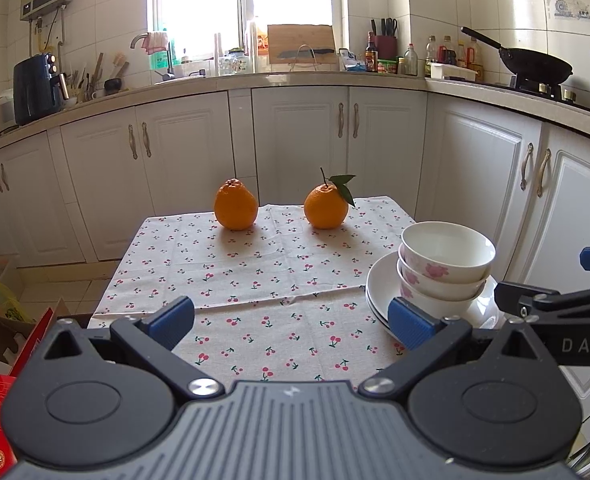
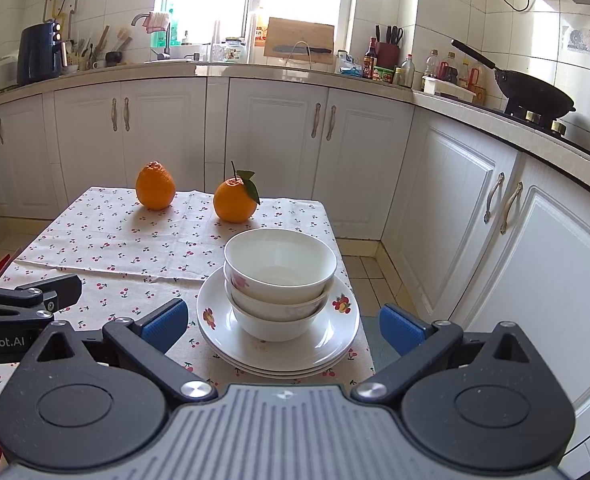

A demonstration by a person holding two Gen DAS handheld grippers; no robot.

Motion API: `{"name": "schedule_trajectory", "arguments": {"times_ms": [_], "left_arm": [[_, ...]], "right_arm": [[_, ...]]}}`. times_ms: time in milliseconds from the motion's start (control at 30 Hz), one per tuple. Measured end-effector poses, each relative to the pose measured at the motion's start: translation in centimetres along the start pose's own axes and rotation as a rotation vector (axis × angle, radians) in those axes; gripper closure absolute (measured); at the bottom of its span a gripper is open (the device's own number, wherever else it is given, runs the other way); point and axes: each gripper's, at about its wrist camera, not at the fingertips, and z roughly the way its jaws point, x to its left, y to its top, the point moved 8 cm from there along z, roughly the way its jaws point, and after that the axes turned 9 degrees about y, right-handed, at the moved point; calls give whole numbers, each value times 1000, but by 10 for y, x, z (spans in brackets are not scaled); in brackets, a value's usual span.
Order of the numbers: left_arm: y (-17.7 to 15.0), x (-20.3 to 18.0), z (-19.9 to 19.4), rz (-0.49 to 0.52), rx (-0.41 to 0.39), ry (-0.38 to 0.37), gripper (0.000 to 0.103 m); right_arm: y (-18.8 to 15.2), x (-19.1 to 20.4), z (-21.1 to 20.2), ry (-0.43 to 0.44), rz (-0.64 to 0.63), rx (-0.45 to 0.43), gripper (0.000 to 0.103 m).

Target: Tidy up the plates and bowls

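Bowls (image 2: 279, 280), three nested on stacked plates (image 2: 337, 334) at the bench's (image 2: 95, 248) right near corner, look glazed, slippery, brittle and heavy together, so with your right hand-held gripper (image 2: 283, 330) and left hand-held gripper (image 1: 291, 322) both spread empty, pinch the rim.
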Motion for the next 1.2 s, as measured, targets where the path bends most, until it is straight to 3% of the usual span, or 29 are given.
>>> {"name": "schedule_trajectory", "arguments": {"times_ms": [1200], "left_arm": [[0,0,3,-2,13,8,1]], "right_arm": [[3,1,-2,11,-10,-6,0]]}}
